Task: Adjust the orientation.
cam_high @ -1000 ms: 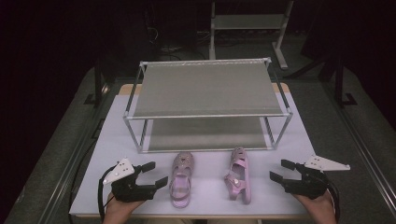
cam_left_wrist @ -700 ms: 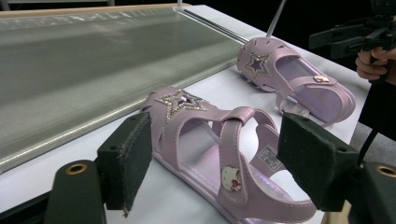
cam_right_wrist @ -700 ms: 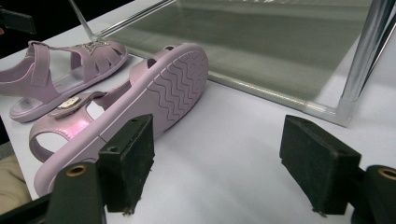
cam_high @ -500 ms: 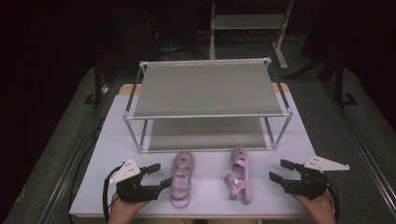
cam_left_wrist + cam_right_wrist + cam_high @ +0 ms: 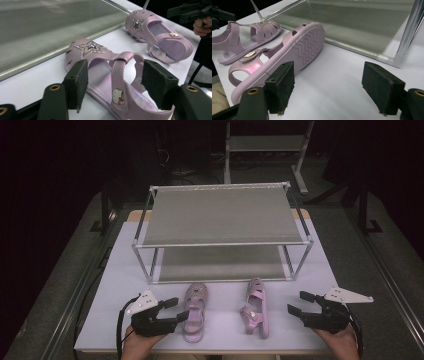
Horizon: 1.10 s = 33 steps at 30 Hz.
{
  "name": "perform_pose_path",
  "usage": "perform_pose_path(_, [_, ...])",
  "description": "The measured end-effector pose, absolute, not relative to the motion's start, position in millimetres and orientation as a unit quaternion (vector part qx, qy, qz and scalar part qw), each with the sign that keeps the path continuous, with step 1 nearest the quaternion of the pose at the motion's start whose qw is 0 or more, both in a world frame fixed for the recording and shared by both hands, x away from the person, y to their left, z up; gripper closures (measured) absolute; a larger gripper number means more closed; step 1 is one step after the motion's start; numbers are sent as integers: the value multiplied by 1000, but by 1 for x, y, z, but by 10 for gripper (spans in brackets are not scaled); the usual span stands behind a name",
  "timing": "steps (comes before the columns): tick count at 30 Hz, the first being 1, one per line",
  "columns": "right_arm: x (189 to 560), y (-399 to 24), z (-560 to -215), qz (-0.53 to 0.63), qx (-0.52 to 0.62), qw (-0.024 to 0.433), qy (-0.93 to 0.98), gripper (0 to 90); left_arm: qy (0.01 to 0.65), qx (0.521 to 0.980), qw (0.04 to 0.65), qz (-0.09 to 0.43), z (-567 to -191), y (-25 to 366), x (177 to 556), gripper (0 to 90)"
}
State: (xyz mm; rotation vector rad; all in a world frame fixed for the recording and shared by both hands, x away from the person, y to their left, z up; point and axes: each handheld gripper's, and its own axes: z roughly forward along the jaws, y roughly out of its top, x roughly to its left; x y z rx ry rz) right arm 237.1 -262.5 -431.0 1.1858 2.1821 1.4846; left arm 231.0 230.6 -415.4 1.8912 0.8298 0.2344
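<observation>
So far we have nothing lifted: both small pink plastic sandals with glittery star toe-pieces sit on the white table, just near of the two-tier metal-framed shoe rack with grey mesh shelves (image 5: 220,215), whose shelves carry nothing yet. We judge the job to be putting the pair onto that rack, and it is only at its start.

Our left gripper (image 5: 175,309) has its jaws spread apart around the left sandal (image 5: 194,312); in the left gripper view the two pads stand on either side of the buckled strap (the one with a little cat charm) without pressing on it. The grip is not yet made.

Our right gripper (image 5: 297,304) waits with jaws apart on bare table, near the right sandal (image 5: 255,310) but not touching it. That sandal lies tipped on its side, its wavy sole facing the right gripper's camera.

Left to do: close, lift, place each.
</observation>
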Motion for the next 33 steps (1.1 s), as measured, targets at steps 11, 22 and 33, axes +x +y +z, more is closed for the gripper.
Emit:
perform_pose_path(11, [236, -261, -431, 509, 405, 123, 749, 259, 349, 794, 488, 102, -418, 223, 230, 472])
perform_pose_path(22, [237, -260, -431, 509, 403, 122, 751, 259, 357, 801, 470, 103, -422, 218, 231, 497])
perform_pose_path(33, [237, -260, -431, 509, 402, 121, 752, 259, 358, 804, 463, 101, -424, 216, 228, 590])
